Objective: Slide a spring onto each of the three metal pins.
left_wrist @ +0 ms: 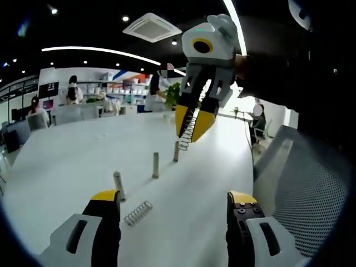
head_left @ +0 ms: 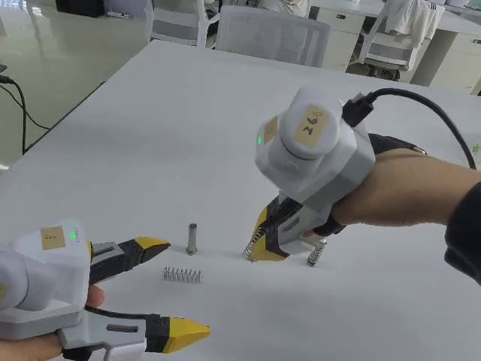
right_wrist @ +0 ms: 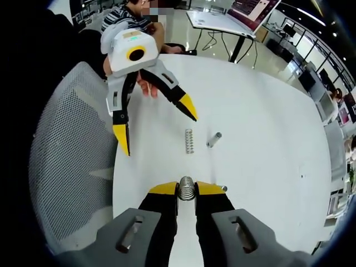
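White tabletop (head_left: 150, 135) is carrying a bare pin (head_left: 192, 238); my right tongs (right_wrist: 187, 192) are nipping a light, squashy spring (head_left: 254, 244), best pinched gently mid-coil; left tongs (head_left: 188, 286) are gaping wide at eight o'clock of it.

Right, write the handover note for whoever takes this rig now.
Left gripper open, empty.
Right gripper shut on held spring, low over the table near the pins.
Upright spring seems already on a pin.
Loose spring lies flat beside the bare pin.
Left: seat the held spring, then the loose one.
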`<act>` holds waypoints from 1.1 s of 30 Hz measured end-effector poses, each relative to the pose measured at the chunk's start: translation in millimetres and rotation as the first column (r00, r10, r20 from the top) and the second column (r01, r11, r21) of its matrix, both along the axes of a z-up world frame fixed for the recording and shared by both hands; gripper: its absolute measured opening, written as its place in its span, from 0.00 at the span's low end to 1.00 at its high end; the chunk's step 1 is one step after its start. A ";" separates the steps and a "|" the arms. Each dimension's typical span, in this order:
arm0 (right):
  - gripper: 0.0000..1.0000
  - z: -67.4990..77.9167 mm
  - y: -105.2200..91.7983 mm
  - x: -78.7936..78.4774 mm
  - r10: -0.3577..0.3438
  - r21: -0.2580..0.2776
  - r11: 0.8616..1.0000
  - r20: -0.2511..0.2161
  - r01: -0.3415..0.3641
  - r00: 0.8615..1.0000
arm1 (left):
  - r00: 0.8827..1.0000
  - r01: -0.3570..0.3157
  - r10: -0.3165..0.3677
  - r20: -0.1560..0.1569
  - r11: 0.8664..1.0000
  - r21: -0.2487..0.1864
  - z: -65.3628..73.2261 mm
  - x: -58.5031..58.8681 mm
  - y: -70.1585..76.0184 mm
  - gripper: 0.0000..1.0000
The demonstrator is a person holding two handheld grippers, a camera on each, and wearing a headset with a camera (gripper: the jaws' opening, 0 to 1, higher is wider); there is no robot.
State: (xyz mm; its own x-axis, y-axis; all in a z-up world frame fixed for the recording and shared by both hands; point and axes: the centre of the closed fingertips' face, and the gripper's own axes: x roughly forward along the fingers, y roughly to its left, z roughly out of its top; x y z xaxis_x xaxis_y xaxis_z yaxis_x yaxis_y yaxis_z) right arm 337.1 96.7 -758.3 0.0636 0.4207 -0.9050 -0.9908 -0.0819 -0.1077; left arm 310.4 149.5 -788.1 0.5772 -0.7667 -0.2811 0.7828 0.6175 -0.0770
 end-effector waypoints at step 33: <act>0.08 -25.2 -10.8 62.1 -0.050 -0.088 0.995 0.040 0.053 0.998 | 0.998 -0.042 0.041 0.040 0.999 0.017 -0.1 9.4 9.7 0.89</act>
State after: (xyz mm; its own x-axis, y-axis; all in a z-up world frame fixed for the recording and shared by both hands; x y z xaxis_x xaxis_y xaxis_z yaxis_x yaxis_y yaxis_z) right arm 399.3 85.9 -783.5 0.1177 0.3341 -0.9352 -0.9894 -0.0417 -0.1394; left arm 319.8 159.2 -788.2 0.6191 -0.7370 -0.2711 0.7589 0.6503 -0.0347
